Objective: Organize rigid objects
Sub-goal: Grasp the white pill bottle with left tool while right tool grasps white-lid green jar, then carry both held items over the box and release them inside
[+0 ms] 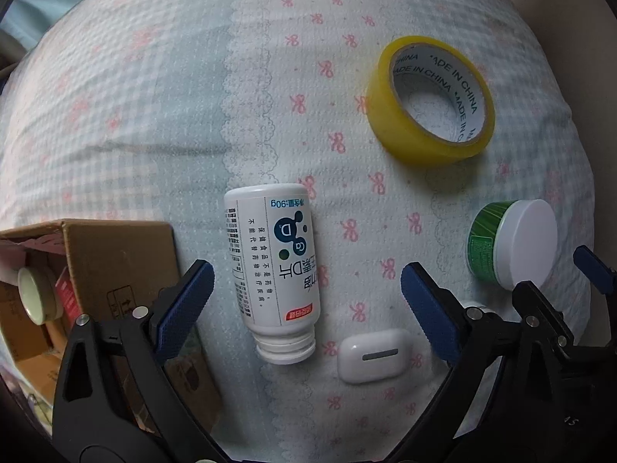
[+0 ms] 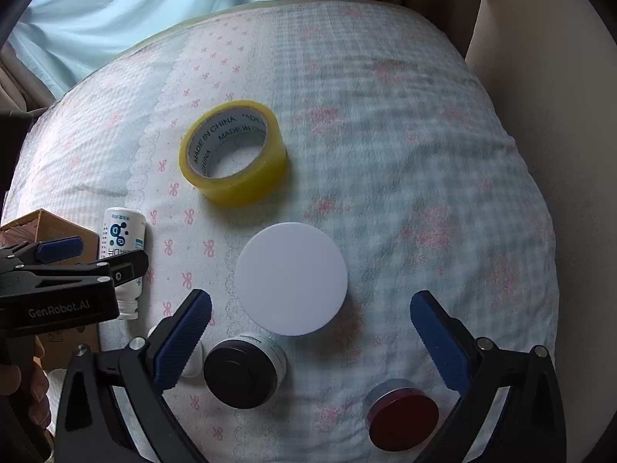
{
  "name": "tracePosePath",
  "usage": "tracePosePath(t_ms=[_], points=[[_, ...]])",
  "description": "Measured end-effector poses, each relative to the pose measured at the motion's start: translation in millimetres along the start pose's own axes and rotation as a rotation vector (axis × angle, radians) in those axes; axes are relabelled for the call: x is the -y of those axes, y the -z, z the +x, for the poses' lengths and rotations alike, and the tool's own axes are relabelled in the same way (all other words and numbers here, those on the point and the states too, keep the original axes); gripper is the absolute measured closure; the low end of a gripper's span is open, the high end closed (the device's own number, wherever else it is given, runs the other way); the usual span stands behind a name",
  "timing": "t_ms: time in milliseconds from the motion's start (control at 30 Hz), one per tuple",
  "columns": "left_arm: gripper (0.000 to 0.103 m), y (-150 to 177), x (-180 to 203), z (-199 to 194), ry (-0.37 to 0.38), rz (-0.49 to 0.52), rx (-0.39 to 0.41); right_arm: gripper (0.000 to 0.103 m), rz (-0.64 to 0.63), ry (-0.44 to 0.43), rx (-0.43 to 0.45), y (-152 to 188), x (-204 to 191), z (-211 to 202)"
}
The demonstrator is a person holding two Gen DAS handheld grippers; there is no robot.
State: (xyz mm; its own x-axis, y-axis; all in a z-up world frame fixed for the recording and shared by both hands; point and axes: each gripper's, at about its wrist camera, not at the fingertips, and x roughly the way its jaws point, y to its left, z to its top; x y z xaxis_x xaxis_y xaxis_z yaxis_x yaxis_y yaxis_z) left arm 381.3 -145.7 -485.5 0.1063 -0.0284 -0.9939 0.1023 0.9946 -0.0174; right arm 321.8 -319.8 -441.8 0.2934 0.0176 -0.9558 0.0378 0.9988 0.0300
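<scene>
My left gripper (image 1: 306, 285) is open and empty, its fingers on either side of a white pill bottle (image 1: 272, 266) that lies capless on the patterned cloth. A white earbud case (image 1: 373, 355) lies beside the bottle's neck. My right gripper (image 2: 310, 314) is open and empty above a white-lidded green jar (image 2: 291, 277), which also shows in the left wrist view (image 1: 513, 243). A yellow tape roll (image 2: 233, 152) lies further back, also in the left wrist view (image 1: 430, 100). A black-lidded jar (image 2: 243, 372) and a red-lidded tin (image 2: 403, 420) sit near my right gripper. The left gripper (image 2: 61, 254) shows at the right wrist view's left edge.
An open cardboard box (image 1: 112, 266) stands at the left with a cream-lidded jar (image 1: 36, 293) and other items inside. The cloth-covered surface (image 2: 405, 154) is rounded and drops off at its edges. A curtain (image 2: 115, 11) and beige wall lie beyond.
</scene>
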Motion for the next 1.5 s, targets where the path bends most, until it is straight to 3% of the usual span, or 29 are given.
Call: tracePosePath(t_ms=[267, 333, 467, 567, 633, 667, 933, 1167, 1500], points=[[0.020, -3.6, -2.9, 36.9, 0.001, -0.001, -0.062, 0.000, -0.006, 0.039, -0.059, -2.7, -9.9, 33.6], [0.036, -5.2, -6.5, 43.6, 0.016, -0.025, -0.080, 0.000, -0.014, 0.046, -0.065, -6.6, -13.1, 39.6], [0.055, -2.5, -17.7, 45.4, 0.018, -0.065, -0.087, 0.001, -0.010, 0.060, -0.071, -13.3, -14.9, 45.7], [0.056, 0.0, -20.8, 49.0, 0.035, -0.065, -0.107, 0.010, -0.002, 0.066, -0.082, -16.6, -14.5, 49.4], [0.056, 1.1, -20.3, 50.6, 0.038, -0.059, -0.105, 0.023, 0.007, 0.069, -0.106, -18.1, -13.9, 54.2], [0.056, 1.0, -20.6, 51.4, 0.039, -0.059, -0.106, 0.037, 0.010, 0.065, -0.122, -18.1, -13.4, 57.0], [0.056, -4.1, -29.5, 41.1, 0.060, -0.063, -0.078, 0.037, 0.026, 0.052, -0.117, -13.4, -11.2, 50.2], [0.056, 3.0, -21.8, 4.5, 0.076, -0.028, -0.005, 0.037, 0.055, 0.042, -0.071, -10.9, -1.5, 27.1], [0.056, 9.2, -9.2, -100.9, 0.126, -0.016, 0.141, 0.037, 0.080, 0.015, 0.026, 0.8, 9.5, -65.6]])
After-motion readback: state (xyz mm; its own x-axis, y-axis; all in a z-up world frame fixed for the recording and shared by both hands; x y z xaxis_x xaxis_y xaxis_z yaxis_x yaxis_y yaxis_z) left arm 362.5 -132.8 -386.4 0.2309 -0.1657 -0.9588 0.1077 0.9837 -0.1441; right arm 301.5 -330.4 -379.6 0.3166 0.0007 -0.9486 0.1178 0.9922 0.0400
